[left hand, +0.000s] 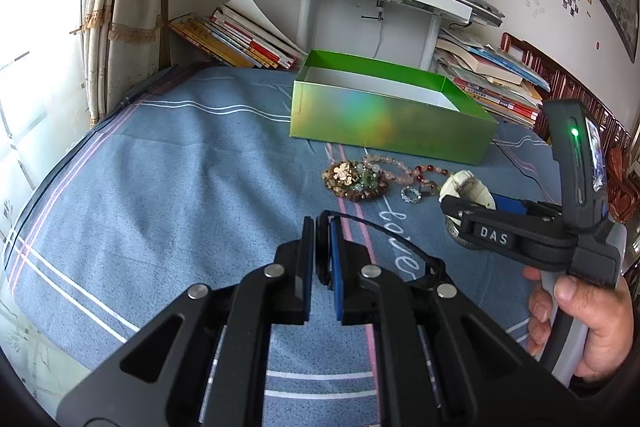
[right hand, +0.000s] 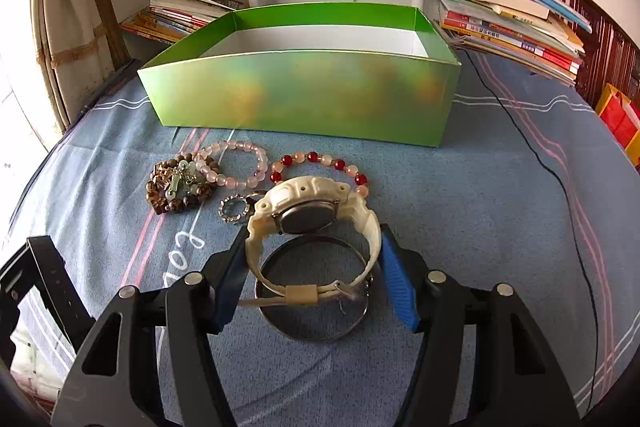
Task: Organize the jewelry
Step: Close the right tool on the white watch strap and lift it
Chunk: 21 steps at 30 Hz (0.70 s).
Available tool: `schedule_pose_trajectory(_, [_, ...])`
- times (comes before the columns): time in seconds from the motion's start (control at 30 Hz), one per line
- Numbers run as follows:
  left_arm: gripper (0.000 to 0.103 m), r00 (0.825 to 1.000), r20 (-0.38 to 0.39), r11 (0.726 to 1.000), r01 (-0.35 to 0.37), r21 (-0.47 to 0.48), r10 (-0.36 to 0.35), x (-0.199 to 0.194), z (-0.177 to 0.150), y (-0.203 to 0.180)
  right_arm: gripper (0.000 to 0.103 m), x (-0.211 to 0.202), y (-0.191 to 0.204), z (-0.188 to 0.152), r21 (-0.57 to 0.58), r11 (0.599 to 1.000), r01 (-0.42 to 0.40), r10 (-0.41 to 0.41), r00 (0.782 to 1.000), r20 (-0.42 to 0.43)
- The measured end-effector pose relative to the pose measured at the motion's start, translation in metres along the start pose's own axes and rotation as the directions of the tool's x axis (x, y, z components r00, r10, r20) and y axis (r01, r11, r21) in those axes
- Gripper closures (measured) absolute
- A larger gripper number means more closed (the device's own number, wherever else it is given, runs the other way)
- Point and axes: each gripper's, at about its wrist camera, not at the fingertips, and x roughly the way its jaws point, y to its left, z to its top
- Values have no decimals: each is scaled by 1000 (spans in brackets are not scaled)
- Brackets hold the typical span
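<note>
Landmark = green box point(right hand: 304, 95), open-top, glossy iridescent card walls, white inside, sitting on blue woven bedsheet point(right hand: 480, 207) w/ white + pink stripes.

L gripper point(left hand: 321, 255): low over sheet, well in front of box's L half, pointing toward it. Jaws nearly pressed together, pinching a thin black wire-like loop point(left hand: 400, 243) that arcs off to its R; what the item is, cannot tell.

Jewelry cluster just in front of box, L to R (R wrist view):
- brown bead bracelet point(right hand: 176, 199), mottled round beads, pale green charms lying on top
- pink bead bracelet point(right hand: 236, 163), translucent, overlapping the brown one
- small sparkly ring point(right hand: 234, 209), faceted, nearer to camera
- red/pink bead bracelet point(right hand: 320, 161), alternating dark red + milky beads, partly behind watch

R gripper point(right hand: 314, 275): in front of box centre, held level; R hand point(left hand: 588, 319) wrapped round handle, thumb on top. Jaws spread, blue ribbed pads bracketing cream watch point(right hand: 312, 211) strap, both pads touching or nearly; grip not confirmed. Watch = chunky resin, case back metal, facing camera, strap buckled in loop. Under/behind it a plain silver bangle point(right hand: 312, 323), smooth metal, flat on sheet.
</note>
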Motion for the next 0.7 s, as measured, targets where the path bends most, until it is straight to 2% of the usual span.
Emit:
schedule_pose_trajectory(0.1, [95,1000,-1,1000,0,-2,0,1,1,0,42,-15,1,-4,-9,1000,11,-10,998,67])
schedule_pose_trajectory(0.3, [95,1000,17,1000,1,-15,-1,-6,7,-1,42,-67,-1,-9,-20,999,43,-38,976,216])
schedule_pose_trajectory(0.47, [95,999,39,1000,1,-30,0,-17,9,-5,42,-107,-4,-25,-5,999,44,-40,957,286])
schedule_pose_trajectory(0.7, [95,999,37,1000,6,-25,-5,-30,4,-18,42,-136,-10,-54,-9,999,43,-37,946,322])
